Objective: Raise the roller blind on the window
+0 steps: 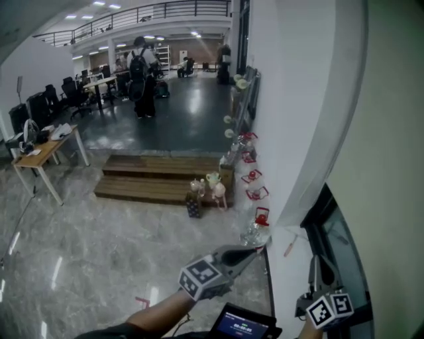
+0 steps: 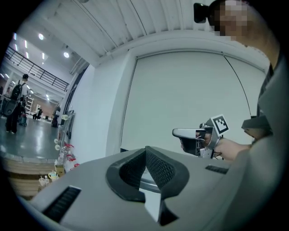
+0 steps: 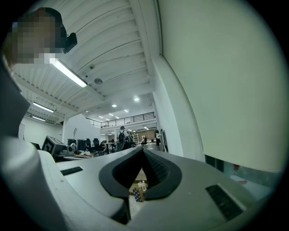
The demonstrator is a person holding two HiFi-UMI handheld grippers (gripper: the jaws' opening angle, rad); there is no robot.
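Facing the window: roller blind (image 1: pixel 391 132) drawn down on the right, both the left claw (image 2: pixel 145 151) and right claw (image 3: pixel 142 151) clenched and empty, glossy marble floor (image 1: pixel 79 251) and wooden steps (image 1: pixel 159 175) beyond.

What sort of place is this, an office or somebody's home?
Probably a big open-plan office or lab: desks and office chairs at the back, a railed mezzanine overhead.
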